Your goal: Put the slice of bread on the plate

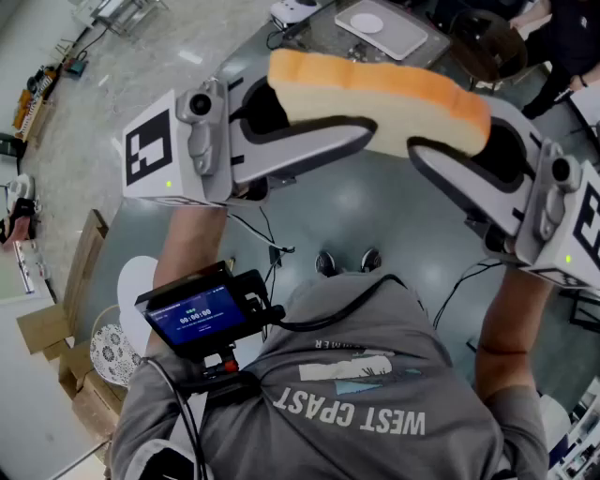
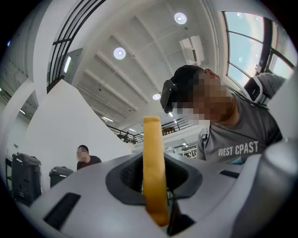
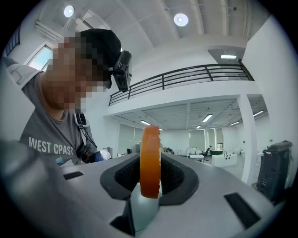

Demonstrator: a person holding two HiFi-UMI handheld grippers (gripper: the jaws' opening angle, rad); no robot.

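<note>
In the head view the slice of bread [image 1: 375, 89] hangs level in the air in front of the person's chest. It bridges the two tools: its left end sits in the left gripper [image 1: 361, 117] and its right end in the right gripper [image 1: 422, 141], each clamped on the slice, with the crust running along the top edge. Far below lie a bare grey floor and the person's shoes [image 1: 347, 262]. Cardboard boxes [image 1: 70, 319] stand at the left edge. At the top edge, well apart from the bread, is a table [image 1: 319, 37] carrying what looks like a small white plate [image 1: 366, 23] on a pale tray [image 1: 405, 39]. In the left gripper view the slice of bread [image 2: 153, 172] stands edge-on and upright, pinched narrowly between the two grey jaws. It rises past them toward the ceiling, with the person's grey shirt [image 2: 242, 139] close on the right. A second person [image 2: 84, 155] and black bins [image 2: 25, 176] are far off on the left. In the right gripper view the browner crust edge of the slice of bread [image 3: 150, 158] is pressed between that tool's dark pads [image 3: 174, 176]. A long open hall lies beyond, with a railed balcony [image 3: 186, 76] above and a black bin [image 3: 274, 169] at the right edge.
</note>
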